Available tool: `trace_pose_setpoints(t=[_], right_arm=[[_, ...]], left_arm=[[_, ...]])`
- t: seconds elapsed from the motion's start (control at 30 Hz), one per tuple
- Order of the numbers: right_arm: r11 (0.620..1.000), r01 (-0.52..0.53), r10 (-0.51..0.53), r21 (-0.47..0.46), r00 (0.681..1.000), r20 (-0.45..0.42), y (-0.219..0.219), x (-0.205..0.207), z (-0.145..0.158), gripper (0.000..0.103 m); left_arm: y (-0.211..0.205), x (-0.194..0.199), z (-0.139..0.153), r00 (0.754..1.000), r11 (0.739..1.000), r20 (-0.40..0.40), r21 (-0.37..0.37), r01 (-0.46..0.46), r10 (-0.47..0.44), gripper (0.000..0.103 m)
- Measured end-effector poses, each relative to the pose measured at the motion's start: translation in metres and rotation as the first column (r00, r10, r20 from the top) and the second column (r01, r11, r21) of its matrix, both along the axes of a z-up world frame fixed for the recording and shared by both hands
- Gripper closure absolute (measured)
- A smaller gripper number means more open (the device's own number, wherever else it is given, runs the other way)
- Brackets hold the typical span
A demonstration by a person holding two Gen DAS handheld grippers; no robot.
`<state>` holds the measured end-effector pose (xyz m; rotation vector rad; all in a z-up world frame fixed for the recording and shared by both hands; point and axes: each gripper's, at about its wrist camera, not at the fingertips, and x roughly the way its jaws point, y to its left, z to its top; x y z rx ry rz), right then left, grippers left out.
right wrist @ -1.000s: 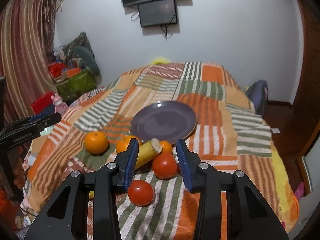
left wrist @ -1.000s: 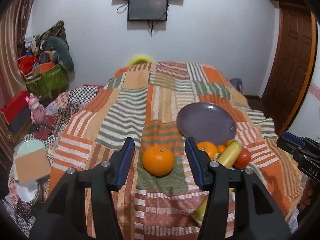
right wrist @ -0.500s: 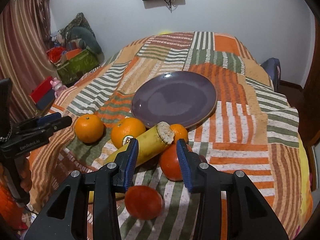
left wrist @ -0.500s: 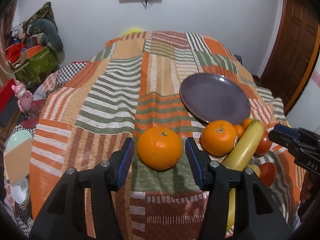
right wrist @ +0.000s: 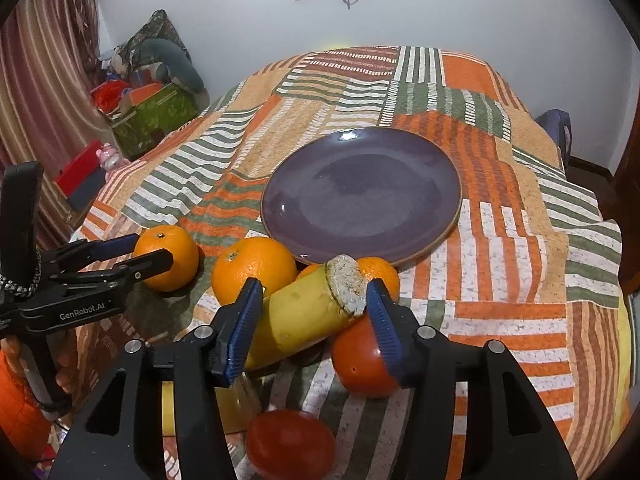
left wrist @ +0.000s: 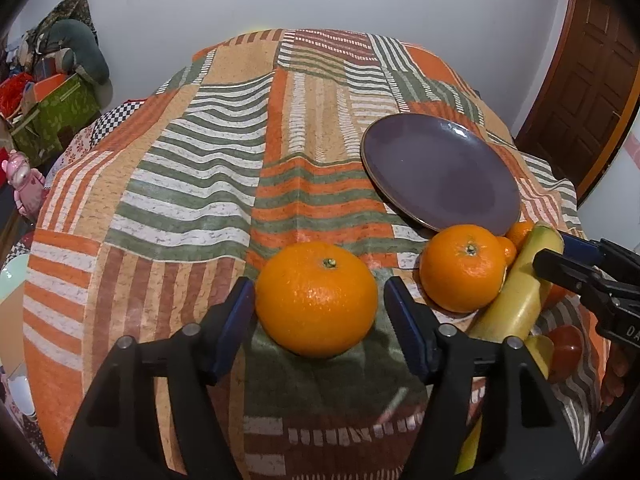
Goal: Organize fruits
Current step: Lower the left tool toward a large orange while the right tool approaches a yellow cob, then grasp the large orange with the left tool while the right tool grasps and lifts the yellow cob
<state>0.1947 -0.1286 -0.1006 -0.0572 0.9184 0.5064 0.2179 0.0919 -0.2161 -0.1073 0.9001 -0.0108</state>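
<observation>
A purple plate (left wrist: 444,172) (right wrist: 360,194) lies bare on the striped bedspread. My left gripper (left wrist: 318,320) is open, its jaws on either side of a large orange (left wrist: 316,298) (right wrist: 170,258) without touching it. My right gripper (right wrist: 314,320) is open around the cut end of a yellow squash-like fruit (right wrist: 308,312) (left wrist: 516,292). A second orange (left wrist: 462,266) (right wrist: 254,274) lies beside the squash. A tomato (right wrist: 362,360) sits under the right jaw, another tomato (right wrist: 290,444) nearer me, and small oranges (right wrist: 380,276) sit by the plate rim.
The bedspread (left wrist: 224,152) covers a bed with edges dropping off on all sides. A green box (right wrist: 154,120) and clutter stand at the left wall, a wooden door (left wrist: 592,80) at the right. A pink toy (left wrist: 24,184) sits on the floor at the left.
Both grippers have moved forward and down toward the fruit. The left jaws now flank the large orange, and the right jaws now flank the squash end. Neither has closed.
</observation>
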Motion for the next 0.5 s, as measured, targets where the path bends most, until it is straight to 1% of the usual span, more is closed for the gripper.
trace_pose_setpoints(t=[0.07,0.13,0.2,0.3,0.4,0.5], right_arm=[[1.0,-0.003,0.003,-0.011,1.0,0.008,0.003,0.0,0.0,0.049],[1.0,-0.005,0.005,-0.016,1.0,0.013,0.004,0.0,0.0,0.049],[1.0,-0.006,0.006,-0.015,1.0,0.013,0.003,0.0,0.0,0.049],[1.0,-0.003,0.003,-0.009,1.0,0.015,0.003,0.001,0.002,0.055],[1.0,-0.014,0.014,0.01,0.999,0.035,0.005,0.0,0.009,0.063],[0.999,-0.042,0.041,0.017,0.997,0.066,0.011,-0.004,0.017,0.065]], left_arm=[[0.002,0.005,-0.005,1.0,1.0,-0.013,0.001,-0.005,0.005,0.035],[0.007,0.009,-0.008,1.0,0.999,-0.02,-0.041,-0.011,0.01,0.034],[0.009,0.011,-0.007,1.0,0.998,-0.02,-0.055,-0.014,0.013,0.034],[0.009,0.009,-0.006,1.0,0.998,-0.024,-0.06,-0.011,0.009,0.035],[0.008,0.001,-0.004,1.0,0.997,-0.029,-0.076,0.003,-0.005,0.035],[0.006,-0.01,0.0,0.999,0.994,-0.033,-0.103,0.022,-0.026,0.035]])
